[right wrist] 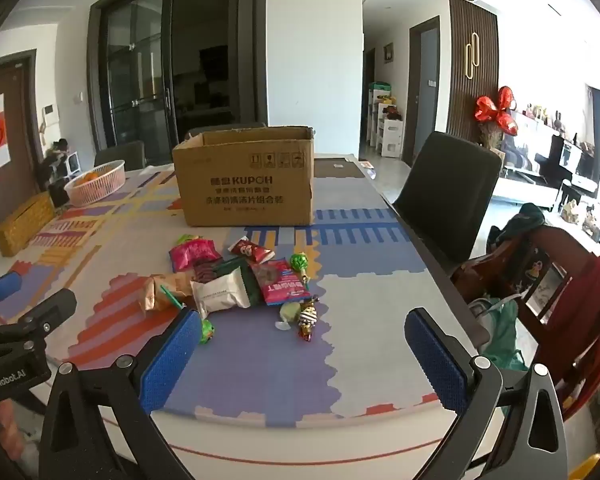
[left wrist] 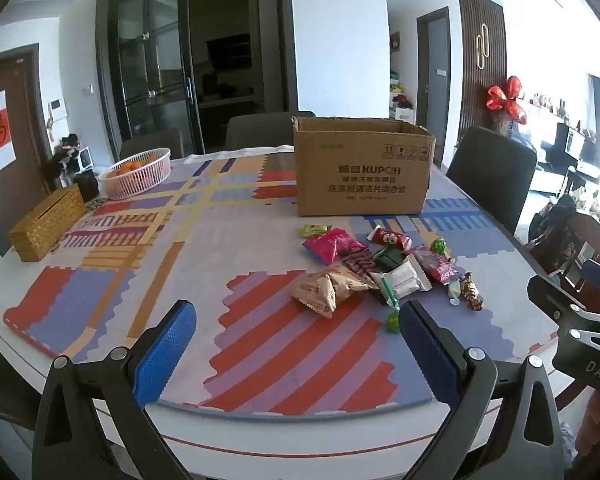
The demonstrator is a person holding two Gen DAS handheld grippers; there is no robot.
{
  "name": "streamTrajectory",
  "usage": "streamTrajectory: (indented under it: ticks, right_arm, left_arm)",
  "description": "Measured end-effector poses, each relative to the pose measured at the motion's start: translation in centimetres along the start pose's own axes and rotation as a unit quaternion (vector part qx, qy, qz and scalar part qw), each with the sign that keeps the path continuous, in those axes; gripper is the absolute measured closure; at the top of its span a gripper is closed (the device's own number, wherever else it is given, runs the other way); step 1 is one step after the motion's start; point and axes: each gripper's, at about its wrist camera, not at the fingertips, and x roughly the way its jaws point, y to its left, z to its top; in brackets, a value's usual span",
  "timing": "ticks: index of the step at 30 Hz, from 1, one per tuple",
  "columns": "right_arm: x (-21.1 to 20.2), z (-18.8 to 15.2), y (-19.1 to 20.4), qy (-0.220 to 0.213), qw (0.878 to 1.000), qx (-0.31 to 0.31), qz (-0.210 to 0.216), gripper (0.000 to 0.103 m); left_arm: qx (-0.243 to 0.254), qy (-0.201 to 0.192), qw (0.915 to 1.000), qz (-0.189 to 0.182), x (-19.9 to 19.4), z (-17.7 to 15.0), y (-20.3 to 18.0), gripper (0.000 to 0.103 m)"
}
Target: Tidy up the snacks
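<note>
Now cardboard box (left wrist: 362, 168) open-topped, contents hidden; basket (left wrist: 138, 174) holds oranges (left wrist: 130, 167); both tools, left tool (left wrist: 296, 344) and right tool (right wrist: 304, 350), wide apart, empty.

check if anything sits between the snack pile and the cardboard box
Nothing visible does. Only bare patterned mat lies between the snack pile and the front wall of the open cardboard box. The pink basket and woven box sit well off to the left.

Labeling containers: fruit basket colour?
Pink basket with slatted sides, clearest in the left wrist view.
</note>
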Motion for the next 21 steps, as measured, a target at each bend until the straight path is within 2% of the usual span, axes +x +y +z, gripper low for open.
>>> streamTrajectory:
  ticks: [8, 9, 10, 21]
  right_arm:
    - [-0.1, -0.1, 0.0, -0.004, 1.0, 0.0, -0.001, 0.0]
    - [-0.2, -0.1, 0.1, -0.006, 1.0, 0.0, -0.001, 0.0]
    - [-0.1, -0.2, -0.1, -0.006, 1.0, 0.0, 0.0, 0.0]
    - [-0.6, 0.0, -0.2, -0.009, 1.0, 0.003, 0.002, 0.0]
  left_arm:
    - [-0.007, -0.01, 0.9998, -0.014, -1.1, -0.3, 0.8, 0.0]
    - [-0.008, -0.013, 0.9998, -0.014, -1.3, -0.3, 1.0, 0.0]
    - [0.0, -0.008, 1.0, 0.003, -0.8, 0.3, 0.6, 0.0]
    - [0.004, -0.028, 0.9996, 0.006, -1.7, 0.5, -0.3, 0.0]
